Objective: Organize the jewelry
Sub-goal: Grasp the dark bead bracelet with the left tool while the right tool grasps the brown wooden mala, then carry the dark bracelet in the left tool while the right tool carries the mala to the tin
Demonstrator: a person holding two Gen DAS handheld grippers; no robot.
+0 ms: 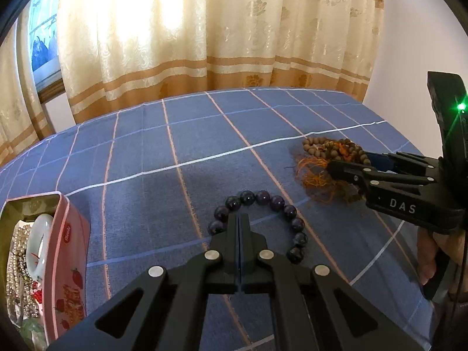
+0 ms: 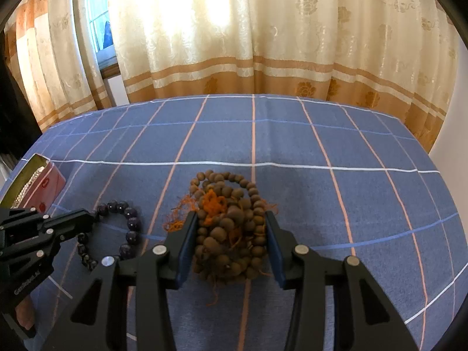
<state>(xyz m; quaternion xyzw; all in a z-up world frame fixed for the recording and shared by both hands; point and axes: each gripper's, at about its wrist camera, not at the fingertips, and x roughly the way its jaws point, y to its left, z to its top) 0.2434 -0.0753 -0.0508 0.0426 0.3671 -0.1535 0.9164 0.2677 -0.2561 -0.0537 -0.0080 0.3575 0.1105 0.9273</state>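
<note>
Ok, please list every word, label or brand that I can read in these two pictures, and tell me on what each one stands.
"DAS": white letters on the right gripper body, seen in the left wrist view.
"GenRobot.AI", small and hard to read: on the left gripper body, seen in the right wrist view.
Red oval logo on the pink tin: too blurred to read.
Orange lettering lower on the tin: unreadable.

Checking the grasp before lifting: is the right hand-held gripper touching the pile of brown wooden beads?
Touching. The right wrist view shows the right hand-held gripper with both blue pads against the sides of the brown bead pile.
</note>
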